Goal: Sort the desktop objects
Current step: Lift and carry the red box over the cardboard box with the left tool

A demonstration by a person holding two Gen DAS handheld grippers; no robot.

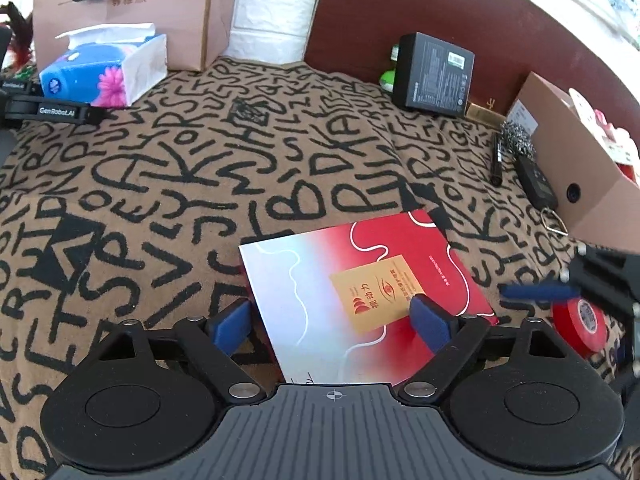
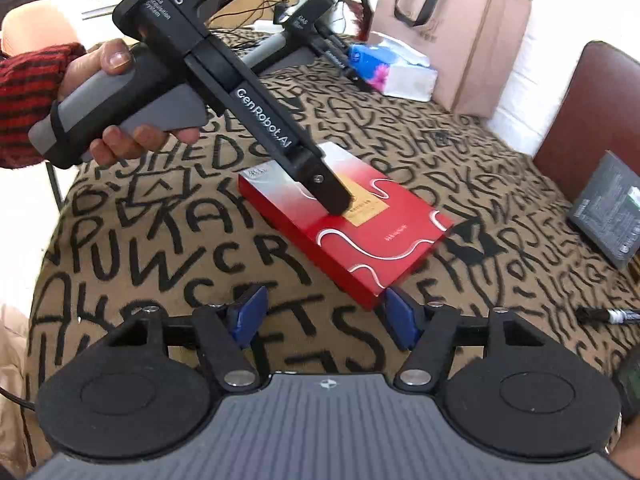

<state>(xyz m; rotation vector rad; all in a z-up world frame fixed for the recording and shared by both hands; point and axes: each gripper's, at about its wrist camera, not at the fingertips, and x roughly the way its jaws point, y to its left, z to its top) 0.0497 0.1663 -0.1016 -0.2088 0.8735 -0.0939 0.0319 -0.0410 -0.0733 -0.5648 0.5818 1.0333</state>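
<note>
Nearest in the left wrist view, the left tongs [image 1: 334,322] are spread wide, their blue pads straddling the red and white box [image 1: 360,296] that lies flat on the lettered cloth of the desk [image 1: 160,200]. One pad sits by the box's left edge and the other rests over its gold label; nothing is pinched yet. From the right wrist view the left tongs' tip appears to press down on the top of the box, though whether it truly touches I cannot tell.

The right tongs [image 2: 324,318] are also spread and empty, hovering just off the near corner of that box.

A little farther out, a red tape roll [image 1: 580,326] sits at the right edge beside the right tool. Beyond it a black marker [image 1: 497,160], a key fob [image 1: 536,182] and a steel scourer [image 1: 518,138] lie loose near an open cardboard box [image 1: 580,172]. Farther still, a black packet [image 1: 434,76] leans at the back, with a tissue pack [image 1: 104,72] and a pink paper bag [image 1: 132,8] on the far left.

By this showing the sorting looks barely begun: most items lie scattered, and the red and white box seems the piece now being taken in hand.
</note>
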